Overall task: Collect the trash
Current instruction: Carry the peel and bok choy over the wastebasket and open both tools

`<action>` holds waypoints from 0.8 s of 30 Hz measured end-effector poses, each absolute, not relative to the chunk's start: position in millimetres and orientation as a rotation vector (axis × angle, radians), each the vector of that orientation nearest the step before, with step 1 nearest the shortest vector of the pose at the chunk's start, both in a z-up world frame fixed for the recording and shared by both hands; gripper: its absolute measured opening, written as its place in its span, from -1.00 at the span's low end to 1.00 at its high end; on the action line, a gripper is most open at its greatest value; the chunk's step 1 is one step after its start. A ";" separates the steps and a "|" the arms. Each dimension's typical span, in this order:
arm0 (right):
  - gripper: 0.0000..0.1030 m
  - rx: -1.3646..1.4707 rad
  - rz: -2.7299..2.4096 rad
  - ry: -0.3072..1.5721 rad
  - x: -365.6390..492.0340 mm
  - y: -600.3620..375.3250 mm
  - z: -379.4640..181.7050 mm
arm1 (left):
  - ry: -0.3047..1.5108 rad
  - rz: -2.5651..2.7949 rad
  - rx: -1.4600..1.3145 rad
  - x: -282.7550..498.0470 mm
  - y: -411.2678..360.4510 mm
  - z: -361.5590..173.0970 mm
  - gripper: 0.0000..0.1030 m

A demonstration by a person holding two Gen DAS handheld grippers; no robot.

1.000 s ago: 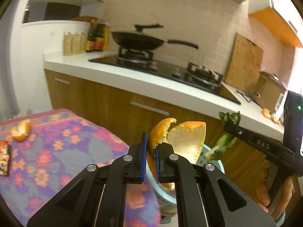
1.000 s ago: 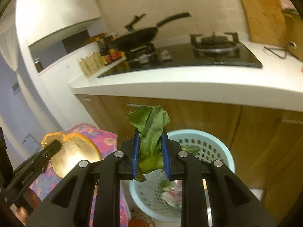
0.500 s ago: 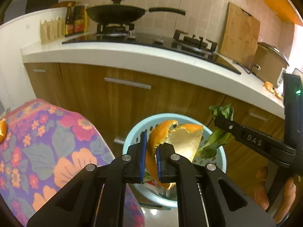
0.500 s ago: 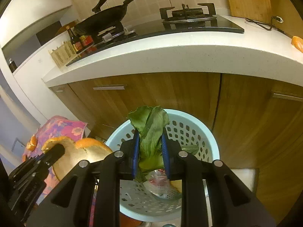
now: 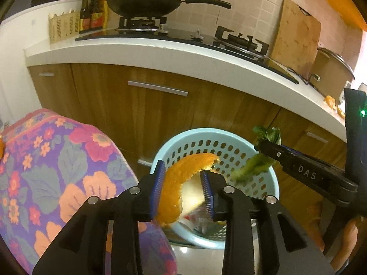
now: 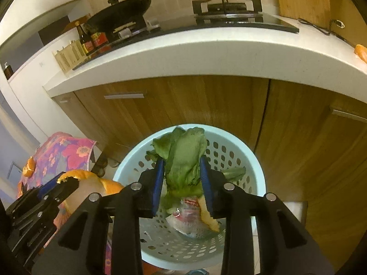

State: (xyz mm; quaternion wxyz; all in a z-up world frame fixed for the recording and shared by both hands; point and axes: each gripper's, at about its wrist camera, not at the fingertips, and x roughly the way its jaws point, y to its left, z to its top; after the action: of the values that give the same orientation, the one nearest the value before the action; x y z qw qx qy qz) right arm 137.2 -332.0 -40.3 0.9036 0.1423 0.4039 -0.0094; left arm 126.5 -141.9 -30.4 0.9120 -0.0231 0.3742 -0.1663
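A light blue perforated trash basket (image 5: 229, 138) (image 6: 231, 142) stands on the floor below the counter, with a plastic wrapper (image 6: 188, 208) and peel inside. My left gripper (image 5: 183, 183) is open above the basket's left rim; a large orange peel (image 5: 176, 183) leans on its left finger between the spread jaws. My right gripper (image 6: 182, 178) is open over the basket, with a green vegetable leaf (image 6: 185, 158) loose between its fingers. The right gripper (image 5: 268, 151) and leaf (image 5: 252, 167) show in the left wrist view; the left gripper (image 6: 66, 183) and peel (image 6: 91, 183) show in the right wrist view.
A table with a floral cloth (image 5: 57, 160) sits left of the basket, with orange peel (image 6: 28, 169) on it. Wooden cabinets (image 5: 160, 105) and a white counter (image 5: 206, 57) with stove and wok (image 5: 146, 2) stand behind. More peel (image 6: 361, 51) lies on the counter at right.
Both grippers moved down over the basket and opened. The peel and the leaf, clamped before, now sit loose between the spread fingers.
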 end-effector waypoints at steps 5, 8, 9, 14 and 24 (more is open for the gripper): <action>-0.02 0.263 -0.027 0.828 135.0 -329.1 -33.5 | 0.788 -0.328 0.007 125.2 -144.6 -32.3 -0.18; -0.02 0.249 -0.035 0.823 132.3 -327.5 -28.5 | 0.824 -0.324 0.044 124.2 -147.7 -38.7 -0.13; -0.02 0.254 -0.030 0.825 131.8 -328.1 -28.1 | 0.848 -0.323 0.067 124.5 -149.9 -42.7 -0.06; -0.02 0.267 -0.017 0.829 129.2 -326.3 -26.3 | 0.924 -0.331 0.219 118.0 -164.8 -60.5 0.09; -0.02 0.235 0.012 0.780 123.7 -308.1 -10.7 | 0.841 -0.350 0.105 102.1 -132.5 -35.4 0.13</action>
State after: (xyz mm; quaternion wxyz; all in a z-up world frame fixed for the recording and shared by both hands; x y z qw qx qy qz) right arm 123.7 -308.1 -10.7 0.9182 0.1141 0.3794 0.0061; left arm 102.1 -132.5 -35.4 0.8967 0.0508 0.4060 -0.1690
